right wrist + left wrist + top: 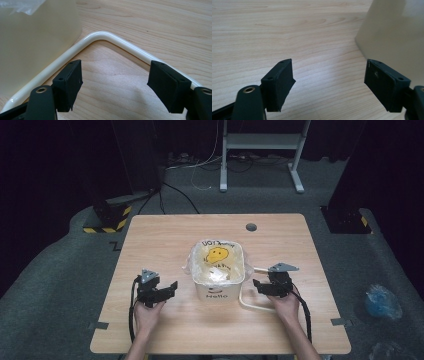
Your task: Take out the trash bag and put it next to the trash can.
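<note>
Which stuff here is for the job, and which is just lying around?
For the job:
- bucket with its bag liner
- bucket handle, lying on the table
- left gripper and right gripper, both open

Just lying about:
- blue bag on the floor
- metal stand behind the table

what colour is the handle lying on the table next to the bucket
The handle is glossy cream-white, clearest in the right gripper view.

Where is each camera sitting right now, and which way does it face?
High view: above the person's side, looking forward and down on the table; forearms, left gripper, right gripper.
Left gripper view: along its open jaws toward the bucket.
Right gripper view: along its open jaws over the handle.
All share the bucket.
</note>
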Demonstrator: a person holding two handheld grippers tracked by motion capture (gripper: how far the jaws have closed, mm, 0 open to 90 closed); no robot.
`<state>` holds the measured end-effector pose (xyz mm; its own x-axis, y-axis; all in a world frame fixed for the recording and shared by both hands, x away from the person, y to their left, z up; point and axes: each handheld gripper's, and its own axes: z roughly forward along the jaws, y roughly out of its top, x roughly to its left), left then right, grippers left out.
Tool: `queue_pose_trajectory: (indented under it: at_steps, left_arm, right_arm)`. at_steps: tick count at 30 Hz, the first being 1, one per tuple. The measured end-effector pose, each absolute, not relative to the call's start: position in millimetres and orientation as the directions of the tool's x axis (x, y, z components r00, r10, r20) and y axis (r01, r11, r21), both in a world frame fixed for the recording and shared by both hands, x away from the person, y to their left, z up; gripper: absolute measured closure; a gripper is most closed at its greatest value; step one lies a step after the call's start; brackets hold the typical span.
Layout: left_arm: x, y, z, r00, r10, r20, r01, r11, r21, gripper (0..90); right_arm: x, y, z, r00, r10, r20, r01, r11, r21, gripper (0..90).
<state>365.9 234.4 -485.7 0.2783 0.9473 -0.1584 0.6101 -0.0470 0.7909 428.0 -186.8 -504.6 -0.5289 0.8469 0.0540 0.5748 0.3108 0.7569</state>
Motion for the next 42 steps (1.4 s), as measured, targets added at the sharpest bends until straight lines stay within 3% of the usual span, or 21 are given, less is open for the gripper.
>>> queue_pose_trajectory:
  at_steps: [15,42]
  left_arm:
    - [365,230,-454,0.362,0.894,-0.264,0.574,0.009,0.819,19.8]
    - [376,214,-414,0.419,0.865,-0.278,0.545,0.006,0.838,18.1]
  right_arm:
    - [428,-177,-500,-0.537,0.842,0.054,0.571,0.316,0.758,28.4]
    - [429,-172,-479,-0.536,0.844,0.023,0.563,0.337,0.755,29.9]
